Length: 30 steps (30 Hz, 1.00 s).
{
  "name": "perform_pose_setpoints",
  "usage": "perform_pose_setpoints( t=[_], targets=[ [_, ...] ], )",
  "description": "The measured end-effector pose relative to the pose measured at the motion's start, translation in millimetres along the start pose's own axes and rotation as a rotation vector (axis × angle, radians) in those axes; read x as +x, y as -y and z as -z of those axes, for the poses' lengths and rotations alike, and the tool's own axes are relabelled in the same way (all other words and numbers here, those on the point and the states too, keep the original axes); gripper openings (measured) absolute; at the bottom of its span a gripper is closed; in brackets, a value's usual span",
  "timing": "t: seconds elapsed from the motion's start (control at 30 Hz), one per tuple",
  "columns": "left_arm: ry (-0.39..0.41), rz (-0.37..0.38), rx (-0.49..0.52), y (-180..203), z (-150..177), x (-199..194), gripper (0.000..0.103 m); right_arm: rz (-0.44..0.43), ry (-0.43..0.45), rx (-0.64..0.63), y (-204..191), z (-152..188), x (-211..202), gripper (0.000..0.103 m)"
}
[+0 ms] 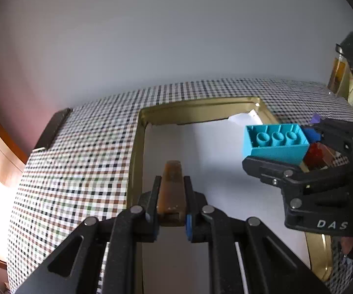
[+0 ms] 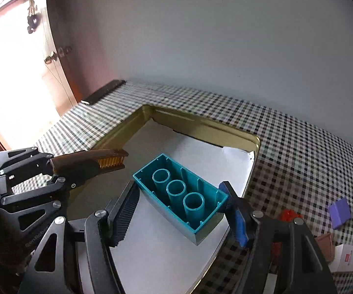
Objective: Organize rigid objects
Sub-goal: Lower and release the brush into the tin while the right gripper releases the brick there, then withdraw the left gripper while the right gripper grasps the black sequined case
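Note:
My left gripper [image 1: 172, 186] is shut on a brown brush [image 1: 172, 188], held above the gold tray [image 1: 137, 147] with a white paper lining. The brush's bristles also show in the right wrist view [image 2: 110, 160], where the left gripper [image 2: 95, 164] sits at the left. My right gripper [image 2: 179, 201] is shut on a teal toy brick [image 2: 181, 196], hollow underside facing the camera, above the tray [image 2: 201, 126]. The brick [image 1: 274, 142] and right gripper [image 1: 272, 161] also appear at the right of the left wrist view.
A checkered cloth [image 2: 299, 152] covers the table. A purple block [image 2: 339, 212], a red piece [image 2: 289, 214], a brown tile [image 2: 326, 245] and a white card [image 2: 348, 257] lie at the right. A dark bar [image 2: 103, 91] lies at the table's far left edge.

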<state>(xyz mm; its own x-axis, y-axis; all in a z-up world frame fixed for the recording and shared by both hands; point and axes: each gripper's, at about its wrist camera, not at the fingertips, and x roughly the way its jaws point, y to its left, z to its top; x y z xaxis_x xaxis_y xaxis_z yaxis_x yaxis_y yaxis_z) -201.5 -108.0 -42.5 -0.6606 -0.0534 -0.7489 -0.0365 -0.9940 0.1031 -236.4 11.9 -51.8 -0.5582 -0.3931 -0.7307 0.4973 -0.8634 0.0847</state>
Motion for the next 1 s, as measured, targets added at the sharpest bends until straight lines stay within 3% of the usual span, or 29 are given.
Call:
perform_pose_setpoints(
  t=[0.43,0.5,0.67,0.8,0.97,1.0],
  targets=[
    [-0.046,-0.01,0.016,5.6,-15.4,22.6,0.015,0.04,-0.046,-0.031,-5.4,-9.3,14.2,0.07],
    [-0.038,-0.029,0.007,4.9,-17.2,24.7,0.022,0.048,-0.06,-0.028,-4.2,-10.1,17.0,0.07],
    [-0.023,-0.055,-0.054,-9.2,-16.3,19.1,0.066,0.077,-0.063,-0.032,-0.4,-10.0,14.1,0.077],
    [0.036,-0.061,-0.066,-10.3,-8.0,-3.4,0.074,0.052,-0.033,-0.021,3.7,-5.6,-3.7,0.08],
    [0.186,-0.117,-0.055,7.6,20.3,-50.1,0.098,0.021,0.056,-0.01,21.2,16.0,-61.3,0.08],
    [0.215,-0.117,-0.054,13.6,26.8,-59.2,0.098,0.012,0.073,0.0,27.0,23.5,-74.1,0.082]
  ],
)
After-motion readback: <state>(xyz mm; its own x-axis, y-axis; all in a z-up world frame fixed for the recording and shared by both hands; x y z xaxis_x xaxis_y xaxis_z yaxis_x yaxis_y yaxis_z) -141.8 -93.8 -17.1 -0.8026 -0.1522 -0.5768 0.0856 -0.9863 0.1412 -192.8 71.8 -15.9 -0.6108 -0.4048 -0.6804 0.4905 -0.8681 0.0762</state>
